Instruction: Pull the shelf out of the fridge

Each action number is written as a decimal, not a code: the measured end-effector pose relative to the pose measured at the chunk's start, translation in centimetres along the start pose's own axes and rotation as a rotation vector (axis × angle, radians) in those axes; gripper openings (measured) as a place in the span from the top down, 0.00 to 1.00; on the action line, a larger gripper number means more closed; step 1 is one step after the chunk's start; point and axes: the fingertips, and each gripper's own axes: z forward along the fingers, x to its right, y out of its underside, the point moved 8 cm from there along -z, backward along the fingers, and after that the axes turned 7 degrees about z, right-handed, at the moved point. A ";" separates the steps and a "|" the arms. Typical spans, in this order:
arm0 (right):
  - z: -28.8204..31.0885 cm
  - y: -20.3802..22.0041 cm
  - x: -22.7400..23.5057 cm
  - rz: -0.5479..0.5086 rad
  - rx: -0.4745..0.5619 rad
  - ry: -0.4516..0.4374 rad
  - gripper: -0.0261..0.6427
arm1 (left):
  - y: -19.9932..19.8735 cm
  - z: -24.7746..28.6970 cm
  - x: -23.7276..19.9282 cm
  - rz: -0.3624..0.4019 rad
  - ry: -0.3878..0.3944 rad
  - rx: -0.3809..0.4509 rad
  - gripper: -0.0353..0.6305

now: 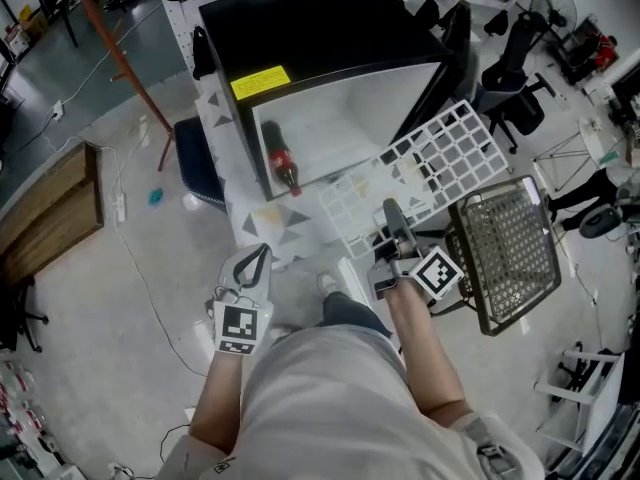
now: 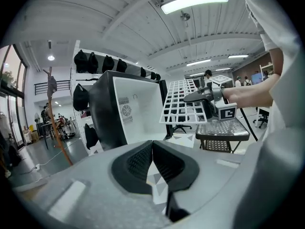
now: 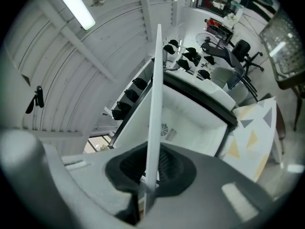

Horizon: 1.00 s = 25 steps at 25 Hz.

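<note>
Left gripper (image 1: 254,264): jaws sitting together, empty, hanging idle near the body. Right gripper (image 1: 392,220): clamping the white grid shelf (image 1: 450,150) by its near edge, holding it outside the cabinet. Fridge (image 1: 330,38): standing open beyond, bottle (image 1: 281,168) sitting inside.

White open-grid shelf (image 1: 440,158): square cells, thin flat panel. Clear of the cavity, up in the air in front of the opening and off to its right, roughly level as seen from the left gripper view. Near edge pinched between the jaws of the right gripper (image 1: 389,211), showing edge-on there as a thin white strip. Far corner out past the right edge of the patterned table (image 1: 262,218).

Black compact fridge (image 1: 300,28): white interior, yellow label (image 1: 260,82) on the top front edge, door (image 1: 452,38) swung open at the right. Upright at the far end of the patterned table, opening turned toward the table's near edge.
</note>
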 end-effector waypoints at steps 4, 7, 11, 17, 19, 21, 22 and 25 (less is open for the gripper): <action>-0.5 -1.7 -1.0 -0.152 0.002 -0.011 0.92 | -1.4 1.5 0.1 -0.012 0.020 0.033 0.93; -0.6 -2.9 -2.2 -0.284 0.004 -0.015 0.92 | -2.5 2.5 0.0 -0.026 0.035 0.070 0.93; -0.6 -4.1 -3.4 -0.442 0.005 -0.019 0.92 | -3.9 3.8 -0.3 -0.053 0.046 0.112 0.93; -0.1 -5.2 -4.6 -0.633 0.005 -0.036 0.92 | -5.7 5.2 -1.2 -0.099 0.057 0.186 0.93; 0.1 -5.4 -5.0 -0.692 0.010 -0.042 0.92 | -6.1 5.7 -1.5 -0.108 0.060 0.202 0.93; 0.2 -5.5 -5.3 -0.739 0.014 -0.046 0.92 | -6.4 6.0 -1.8 -0.114 0.065 0.215 0.93; 0.3 -5.5 -5.5 -0.758 0.015 -0.047 0.92 | -6.6 6.1 -1.9 -0.114 0.067 0.222 0.93; 0.4 -5.6 -5.8 -0.808 0.020 -0.045 0.92 | -7.1 6.3 -2.1 -0.124 0.074 0.243 0.93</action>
